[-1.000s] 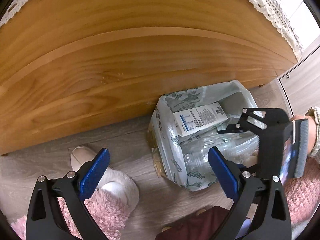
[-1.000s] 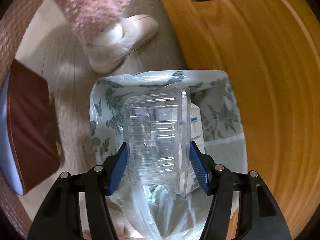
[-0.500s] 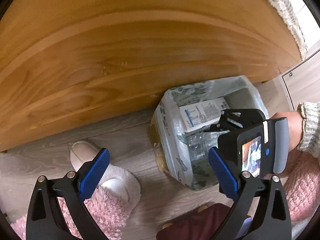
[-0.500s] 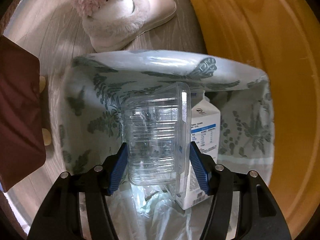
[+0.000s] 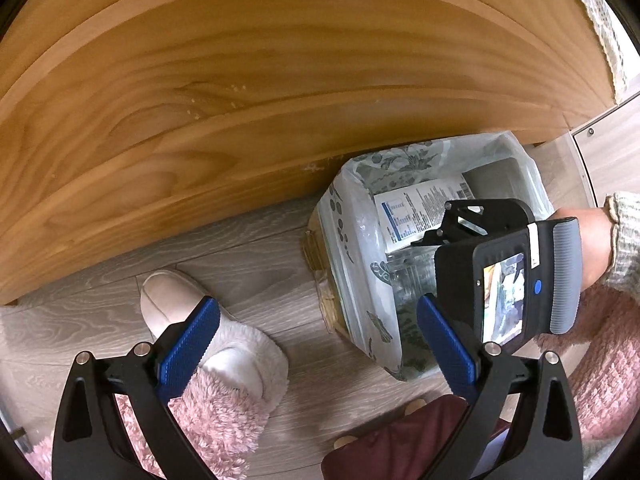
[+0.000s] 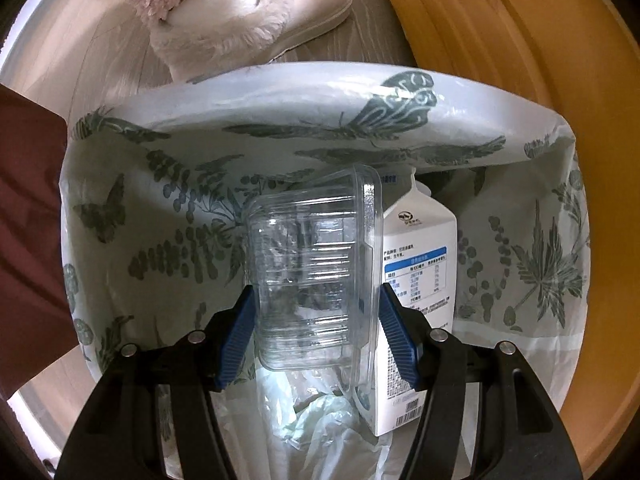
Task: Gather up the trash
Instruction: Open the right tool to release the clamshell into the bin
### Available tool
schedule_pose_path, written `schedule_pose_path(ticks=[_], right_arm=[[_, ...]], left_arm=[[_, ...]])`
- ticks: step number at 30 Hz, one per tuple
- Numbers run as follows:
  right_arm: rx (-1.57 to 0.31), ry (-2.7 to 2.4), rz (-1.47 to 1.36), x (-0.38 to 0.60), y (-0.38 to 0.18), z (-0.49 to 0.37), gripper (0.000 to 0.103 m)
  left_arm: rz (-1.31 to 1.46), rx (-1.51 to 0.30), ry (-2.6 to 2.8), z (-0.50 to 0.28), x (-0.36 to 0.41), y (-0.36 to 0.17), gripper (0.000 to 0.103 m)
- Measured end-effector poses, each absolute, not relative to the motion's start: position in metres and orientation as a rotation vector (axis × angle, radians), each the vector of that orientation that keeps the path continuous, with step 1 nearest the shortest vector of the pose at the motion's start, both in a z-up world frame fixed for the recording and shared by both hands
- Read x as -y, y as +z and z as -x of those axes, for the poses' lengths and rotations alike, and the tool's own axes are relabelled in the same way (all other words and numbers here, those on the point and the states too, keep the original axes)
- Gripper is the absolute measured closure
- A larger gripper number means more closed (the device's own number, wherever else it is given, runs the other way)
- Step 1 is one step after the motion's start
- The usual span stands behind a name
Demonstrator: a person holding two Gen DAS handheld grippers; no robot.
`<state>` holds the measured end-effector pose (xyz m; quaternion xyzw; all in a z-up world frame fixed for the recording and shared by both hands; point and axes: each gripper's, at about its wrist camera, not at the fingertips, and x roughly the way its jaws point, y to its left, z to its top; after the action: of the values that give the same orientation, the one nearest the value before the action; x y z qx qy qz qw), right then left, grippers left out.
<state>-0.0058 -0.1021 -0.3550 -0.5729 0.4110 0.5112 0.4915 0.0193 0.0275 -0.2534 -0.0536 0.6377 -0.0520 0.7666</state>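
My right gripper [image 6: 316, 332] is shut on a clear plastic clamshell box [image 6: 312, 264], its blue pads pressing both sides, and holds it down inside the trash bin [image 6: 280, 100]. The bin is lined with a white bag printed with green leaves and butterflies. A white milk carton [image 6: 416, 300] stands in the bin just right of the box, over crumpled plastic at the bottom. In the left wrist view my left gripper [image 5: 316, 340] hangs open and empty above the floor, left of the bin [image 5: 348, 240]. There the right gripper's body [image 5: 508, 276] covers most of the box.
The bin stands on grey wood flooring against a large wooden panel [image 5: 240, 92]. A person's foot in a fluffy white slipper [image 5: 216, 340] is left of the bin. A dark red object [image 5: 400, 440] lies near the bin's front corner. A hand and knit sleeve [image 5: 600, 240] hold the right gripper.
My right gripper has sunk with the clear box from above the bin's rim to inside the bag. The left gripper has dipped slightly and stays open.
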Motion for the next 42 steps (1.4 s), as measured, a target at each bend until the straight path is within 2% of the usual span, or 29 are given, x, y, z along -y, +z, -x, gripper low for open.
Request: schedule_pose_path(ticks=[7, 10, 14, 24, 29, 36, 42], right_arm=[[-1.014, 1.236, 1.388, 0.091, -0.350, 0.005, 0.041], [-1.089, 1.225, 1.335, 0.086, -0.346, -0.004, 0.041], [-1.135, 1.241, 1.268, 0.084, -0.336, -0.008, 0.033], [-1.175, 1.228, 1.211, 0.088, -0.319, -0.001, 0.026], [-1.187, 1.192, 1.156, 0.096, -0.303, -0.006, 0.018], [-1.185, 1.096, 1.112, 0.107, -0.292, -0.009, 0.016], [-1.170, 1.057, 1.117, 0.117, -0.281, 0.001, 0.009]], left_arm=[[0.145, -1.393, -0.102, -0.019, -0.031, -0.255, 0.008], [0.149, -1.394, -0.099, -0.018, -0.032, -0.255, 0.008], [0.148, -1.389, -0.097, -0.017, -0.030, -0.253, 0.008], [0.144, -1.383, -0.099, -0.015, -0.028, -0.251, 0.008], [0.141, -1.369, -0.111, -0.015, -0.026, -0.245, 0.008], [0.134, -1.343, -0.131, -0.013, -0.020, -0.235, 0.008], [0.136, -1.305, -0.146, -0.008, -0.019, -0.222, 0.008]])
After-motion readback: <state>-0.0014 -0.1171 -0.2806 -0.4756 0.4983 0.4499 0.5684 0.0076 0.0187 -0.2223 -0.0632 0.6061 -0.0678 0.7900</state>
